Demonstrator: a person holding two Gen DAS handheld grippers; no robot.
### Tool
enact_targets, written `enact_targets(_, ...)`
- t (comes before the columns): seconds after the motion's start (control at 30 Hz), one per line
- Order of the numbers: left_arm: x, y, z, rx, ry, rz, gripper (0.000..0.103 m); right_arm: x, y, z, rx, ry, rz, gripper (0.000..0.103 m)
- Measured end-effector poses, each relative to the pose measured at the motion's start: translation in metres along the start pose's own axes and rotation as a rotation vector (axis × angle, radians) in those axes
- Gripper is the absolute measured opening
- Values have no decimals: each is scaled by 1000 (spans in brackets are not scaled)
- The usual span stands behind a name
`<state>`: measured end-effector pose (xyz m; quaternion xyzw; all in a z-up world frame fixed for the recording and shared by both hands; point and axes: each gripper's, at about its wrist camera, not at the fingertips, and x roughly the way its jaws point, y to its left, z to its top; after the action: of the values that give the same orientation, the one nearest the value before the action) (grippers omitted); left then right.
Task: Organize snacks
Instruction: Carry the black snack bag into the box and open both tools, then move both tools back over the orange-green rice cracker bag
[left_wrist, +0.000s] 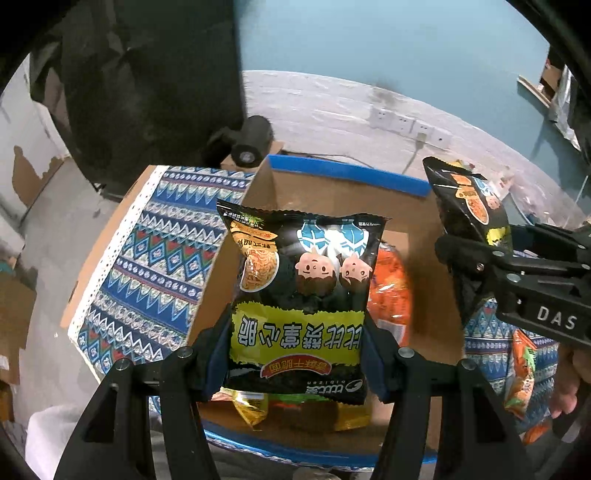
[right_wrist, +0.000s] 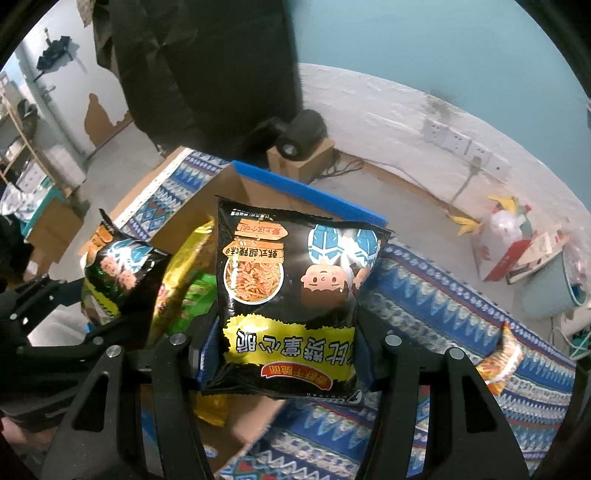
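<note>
My left gripper (left_wrist: 295, 365) is shut on a black and yellow snack bag (left_wrist: 299, 291) and holds it above the open cardboard box (left_wrist: 332, 192). My right gripper (right_wrist: 284, 365) is shut on a second, matching black snack bag (right_wrist: 291, 295), held at the box's right side above the patterned cloth. Each gripper and its bag shows in the other's view: the right one (left_wrist: 476, 254) with its bag (left_wrist: 469, 199), the left one (right_wrist: 74, 314) with its bag (right_wrist: 118, 273). Orange (left_wrist: 391, 284), yellow and green (right_wrist: 184, 280) snack bags lie in the box.
The box has a blue rim (left_wrist: 347, 171) and stands on a table with a blue patterned cloth (left_wrist: 155, 258). An orange snack bag (right_wrist: 498, 362) lies on the cloth at the right. A black lamp (left_wrist: 251, 140), wall sockets (left_wrist: 410, 125) and a bin (right_wrist: 554, 280) are behind.
</note>
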<state>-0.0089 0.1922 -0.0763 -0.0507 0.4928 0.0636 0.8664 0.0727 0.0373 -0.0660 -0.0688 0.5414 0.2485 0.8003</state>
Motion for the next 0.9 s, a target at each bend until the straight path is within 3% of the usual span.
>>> enact_targets(0.33,11,15,-5,-7,25,70,63,16,20,2,2,34,42,58)
enact_targets(0.43,11,18,-6,-13,29,83,73,19,23,4,4,43,52,58)
enact_targets(0.67,2,21,-7,-3,13,110,79,25,29,5,10,58,70,58)
enact_targets(0.73,0,21,-7,-4,10,110,79,25,29,5,16,58,80,60)
enact_targets(0.8,-1,20,-6,-5,10,106,79,24,26,6,21,56,77,71)
enact_targets(0.9,-4,17,-5,1,4,96,79,20,24,5,27,48,61,74)
